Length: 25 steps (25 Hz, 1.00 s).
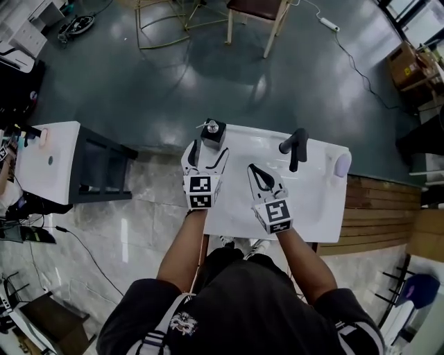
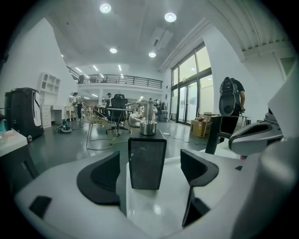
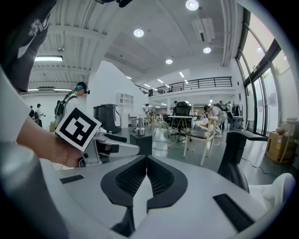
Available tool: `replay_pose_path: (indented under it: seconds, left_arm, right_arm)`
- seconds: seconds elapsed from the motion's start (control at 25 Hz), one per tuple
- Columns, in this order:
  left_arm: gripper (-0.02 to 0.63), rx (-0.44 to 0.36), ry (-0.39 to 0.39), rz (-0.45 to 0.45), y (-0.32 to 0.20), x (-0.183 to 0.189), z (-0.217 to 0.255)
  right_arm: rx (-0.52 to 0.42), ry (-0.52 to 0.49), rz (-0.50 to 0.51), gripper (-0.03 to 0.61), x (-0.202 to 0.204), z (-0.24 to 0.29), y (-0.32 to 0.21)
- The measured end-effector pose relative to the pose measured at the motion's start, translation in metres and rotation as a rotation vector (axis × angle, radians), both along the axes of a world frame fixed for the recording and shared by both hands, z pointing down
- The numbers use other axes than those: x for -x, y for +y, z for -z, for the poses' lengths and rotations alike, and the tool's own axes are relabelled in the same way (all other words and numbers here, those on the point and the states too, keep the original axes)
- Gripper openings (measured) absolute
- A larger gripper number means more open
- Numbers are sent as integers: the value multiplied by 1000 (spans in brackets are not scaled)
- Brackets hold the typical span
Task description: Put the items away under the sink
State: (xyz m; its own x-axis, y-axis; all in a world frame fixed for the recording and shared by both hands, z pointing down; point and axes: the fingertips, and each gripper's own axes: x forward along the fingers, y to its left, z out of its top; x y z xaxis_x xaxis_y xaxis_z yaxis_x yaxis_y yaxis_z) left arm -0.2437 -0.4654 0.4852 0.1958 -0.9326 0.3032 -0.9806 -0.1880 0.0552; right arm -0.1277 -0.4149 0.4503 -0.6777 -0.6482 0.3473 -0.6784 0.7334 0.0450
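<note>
A black square soap bottle (image 1: 213, 132) with a silver pump stands on the back left corner of the white sink top (image 1: 312, 208). My left gripper (image 1: 209, 148) is open right in front of it. In the left gripper view the bottle (image 2: 147, 158) stands upright at the mouth of the jaws, and the pads (image 2: 100, 175) do not touch it. My right gripper (image 1: 255, 170) is shut and empty over the basin, near the black faucet (image 1: 295, 147). In the right gripper view the right gripper (image 3: 146, 161) has its pads pressed together, with the faucet (image 3: 233, 158) to its right.
A pale rounded object (image 1: 342, 165) lies at the sink's right edge. A white table (image 1: 48, 163) on a black frame stands to the left. A chair (image 1: 257, 14) and a floor cable lie beyond. Wooden boards (image 1: 381, 208) run along the right.
</note>
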Motion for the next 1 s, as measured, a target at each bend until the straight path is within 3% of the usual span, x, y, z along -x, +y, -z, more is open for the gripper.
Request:
replay_pose_path:
  seconds: [0.2, 0.44, 0.76, 1.0]
  left_arm:
    - [425, 22, -8, -26, -16, -5, -5]
    - [430, 32, -15, -24, -33, -9, -12]
    - [430, 59, -25, 13, -51, -7, -22]
    - [406, 24, -70, 15, -55, -6, -14]
  right_arm:
    - [17, -23, -30, 21, -2, -5, -11]
    - [26, -15, 4, 22, 1, -17, -9]
    - [91, -8, -48, 21, -25, -43, 15]
    - [123, -8, -109, 23, -47, -55, 19]
